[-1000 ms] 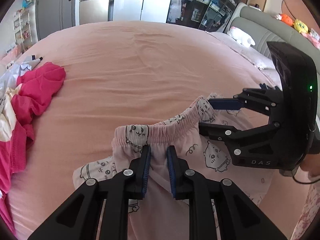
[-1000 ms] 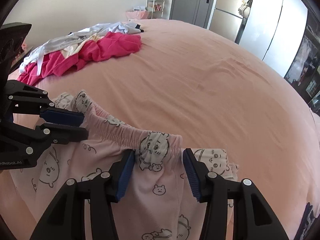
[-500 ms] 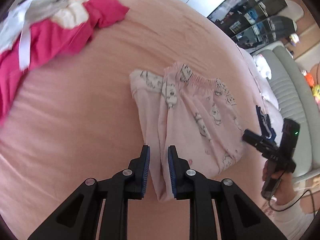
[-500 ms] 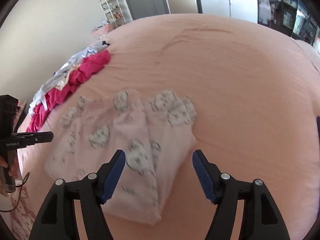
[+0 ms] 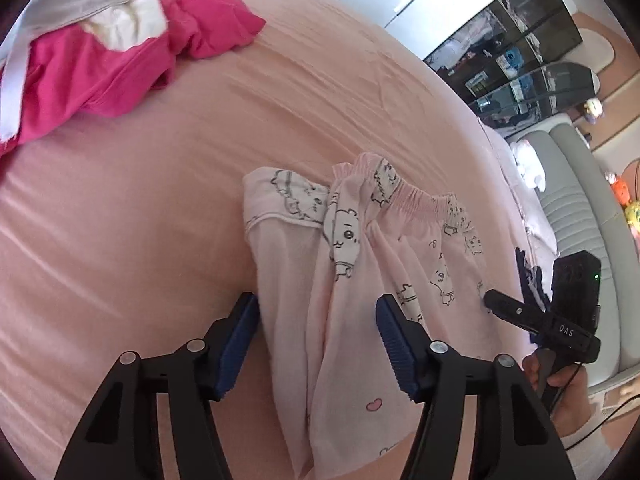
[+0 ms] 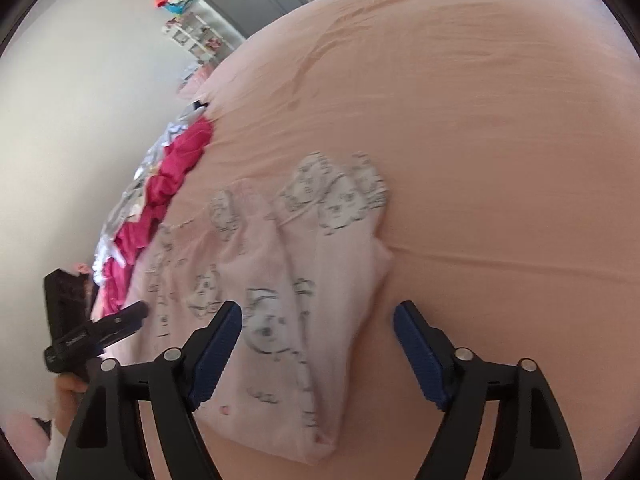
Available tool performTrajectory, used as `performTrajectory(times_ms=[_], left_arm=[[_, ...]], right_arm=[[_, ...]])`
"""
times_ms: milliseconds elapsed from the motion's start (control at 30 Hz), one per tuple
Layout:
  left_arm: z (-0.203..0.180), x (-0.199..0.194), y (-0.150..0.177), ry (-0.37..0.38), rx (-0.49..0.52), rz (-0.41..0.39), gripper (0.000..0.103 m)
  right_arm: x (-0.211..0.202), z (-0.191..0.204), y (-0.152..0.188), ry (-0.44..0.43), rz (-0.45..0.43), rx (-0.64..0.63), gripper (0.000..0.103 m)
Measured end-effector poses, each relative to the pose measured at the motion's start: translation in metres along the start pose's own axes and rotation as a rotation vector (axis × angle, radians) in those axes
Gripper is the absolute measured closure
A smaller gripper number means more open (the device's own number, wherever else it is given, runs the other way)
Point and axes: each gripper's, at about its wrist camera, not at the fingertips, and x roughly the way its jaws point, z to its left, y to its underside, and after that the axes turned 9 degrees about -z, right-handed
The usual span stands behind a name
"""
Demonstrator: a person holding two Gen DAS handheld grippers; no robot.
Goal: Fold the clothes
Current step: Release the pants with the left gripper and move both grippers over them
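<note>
- Left wrist view: one pair of pink cartoon-print pyjama trousers [image 5: 360, 292] lies folded lengthwise on the pink bed sheet [image 5: 140, 220], waistband at the far end, legs running toward the camera.
- Left gripper [image 5: 318, 344] is released, jaws wide apart and straddling the near part of the trousers; blue pads [image 5: 240, 340] grip nothing.
- Right gripper [image 6: 316, 354] is likewise released, both pads apart over the trousers [image 6: 288, 280], nothing pinched.
- Each gripper also appears once in the other's view: the right one [image 5: 536, 320] at the right edge with a hand [image 5: 560, 396] on it, the left one [image 6: 92, 332] at the left edge.
- One heap of other clothes [image 5: 100, 40] far left on the bed: magenta, white and cream pieces. Exact count of garments in it can't be told.
- Hem ends of the trousers are cut off behind the gripper bodies.
- Right wrist view is motion-blurred; print detail unreadable.
- Far right: dark glass cabinet [image 5: 512, 56], grey headboard [image 5: 580, 208].
</note>
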Motion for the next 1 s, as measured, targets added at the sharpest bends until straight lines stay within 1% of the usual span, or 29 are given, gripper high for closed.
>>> performTrajectory(times_ms=[33, 67, 100, 200, 300, 400, 500, 567, 600, 667, 700, 733, 767, 800, 867, 900, 933, 967, 1000], left_arm=[[-0.006, 0.003, 0.001, 0.014, 0.013, 0.011, 0.084], [-0.012, 0.005, 0.003, 0.027, 0.026, 0.021, 0.089], [-0.018, 0.008, 0.004, 0.041, 0.039, 0.032, 0.089], [-0.037, 0.016, 0.008, 0.081, 0.078, 0.063, 0.09], [-0.055, 0.023, 0.012, 0.122, 0.116, 0.095, 0.09], [-0.073, 0.031, 0.017, 0.163, 0.155, 0.127, 0.09], [-0.102, 0.037, 0.035, 0.219, 0.163, 0.172, 0.09], [-0.12, 0.038, 0.054, 0.23, 0.209, 0.207, 0.09], [-0.125, 0.038, 0.062, 0.211, 0.244, 0.222, 0.089], [-0.129, 0.045, 0.065, 0.08, 0.338, 0.243, 0.089], [-0.128, 0.04, 0.064, 0.027, 0.38, 0.241, 0.088], [-0.127, 0.034, 0.062, -0.026, 0.421, 0.238, 0.086], [-0.133, 0.019, 0.061, -0.029, 0.487, 0.19, 0.086], [-0.14, 0.004, 0.059, -0.03, 0.553, 0.139, 0.086], [-0.16, -0.01, 0.067, 0.014, 0.703, 0.066, 0.083], [-0.17, -0.017, 0.071, 0.037, 0.778, 0.029, 0.077], [-0.178, -0.014, 0.078, 0.094, 0.821, 0.047, 0.068], [-0.187, -0.007, 0.087, 0.14, 0.847, 0.079, 0.064], [-0.194, 0.002, 0.096, 0.165, 0.866, 0.115, 0.06]], right_arm=[[0.006, 0.011, 0.006, -0.006, 0.024, -0.027, 0.081], [0.011, 0.02, 0.012, 0.014, 0.033, -0.071, 0.088], [0.007, 0.022, 0.016, 0.012, 0.017, -0.071, 0.092], [-0.011, 0.022, 0.023, -0.004, -0.041, -0.038, 0.095], [-0.043, 0.015, 0.033, 0.012, -0.064, -0.026, 0.095], [-0.074, 0.004, 0.047, 0.051, -0.082, -0.001, 0.096], [-0.108, -0.01, 0.06, 0.095, -0.105, 0.033, 0.096], [-0.133, -0.022, 0.07, 0.125, -0.12, 0.047, 0.096], [-0.143, -0.028, 0.078, 0.154, -0.118, 0.029, 0.095], [-0.147, -0.039, 0.091, 0.238, -0.06, -0.036, 0.094], [-0.147, -0.044, 0.098, 0.29, -0.026, -0.073, 0.092], [-0.153, -0.044, 0.101, 0.308, -0.022, -0.092, 0.092], [-0.163, -0.041, 0.101, 0.334, -0.045, -0.124, 0.092], [-0.176, -0.033, 0.1, 0.368, -0.089, -0.196, 0.092], [-0.192, -0.011, 0.102, 0.43, -0.186, -0.387, 0.084], [-0.188, -0.001, 0.103, 0.403, -0.204, -0.46, 0.068], [-0.182, 0.009, 0.104, 0.37, -0.218, -0.53, 0.051], [-0.169, 0.016, 0.103, 0.313, -0.194, -0.551, 0.047], [-0.155, 0.022, 0.102, 0.254, -0.165, -0.566, 0.047]])
